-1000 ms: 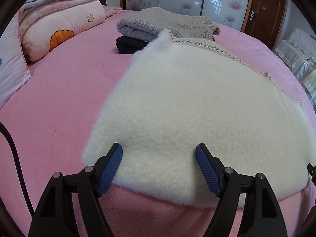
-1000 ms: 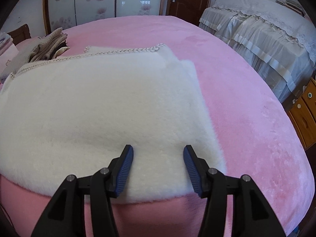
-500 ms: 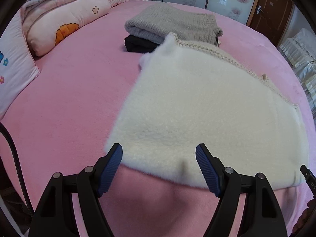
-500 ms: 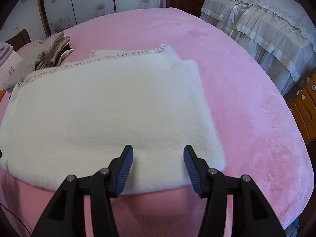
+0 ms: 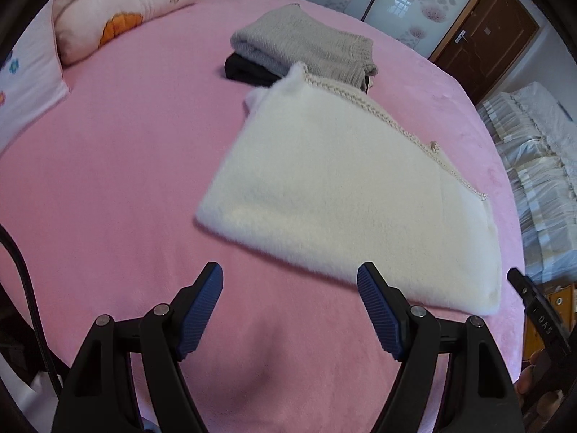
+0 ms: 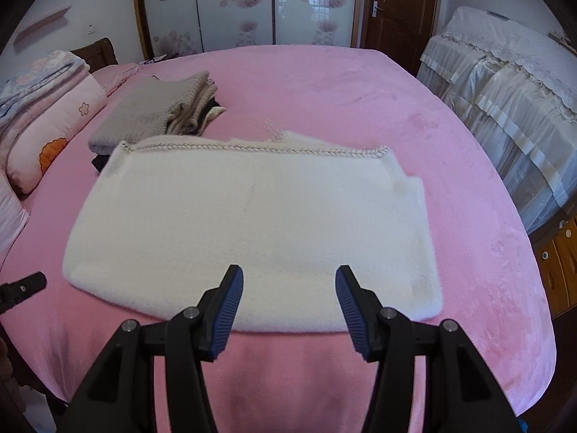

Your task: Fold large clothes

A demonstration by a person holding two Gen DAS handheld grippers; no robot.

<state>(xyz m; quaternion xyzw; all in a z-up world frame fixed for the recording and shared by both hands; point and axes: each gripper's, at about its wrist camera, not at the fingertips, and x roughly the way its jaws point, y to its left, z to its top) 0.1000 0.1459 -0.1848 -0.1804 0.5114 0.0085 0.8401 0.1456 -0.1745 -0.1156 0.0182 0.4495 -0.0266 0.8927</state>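
Note:
A white fluffy garment (image 5: pixel 346 195) lies folded into a flat rectangle on the pink bed (image 5: pixel 119 166); it also shows in the right wrist view (image 6: pixel 252 223), with a braided trim along its far edge. My left gripper (image 5: pixel 290 281) is open and empty, held above the bed just short of the garment's near left edge. My right gripper (image 6: pixel 288 283) is open and empty, above the garment's near edge. Neither touches the cloth.
A folded grey knit sweater (image 5: pixel 306 48) lies on a dark garment behind the white one, also in the right wrist view (image 6: pixel 155 115). Pillows and a quilt (image 5: pixel 119 11) are at the left. A covered sofa (image 6: pixel 505 83) stands beyond the bed's right edge.
Both grippers have pulled back and risen away from the white garment, which now lies farther off and whole in view. Both stayed open.

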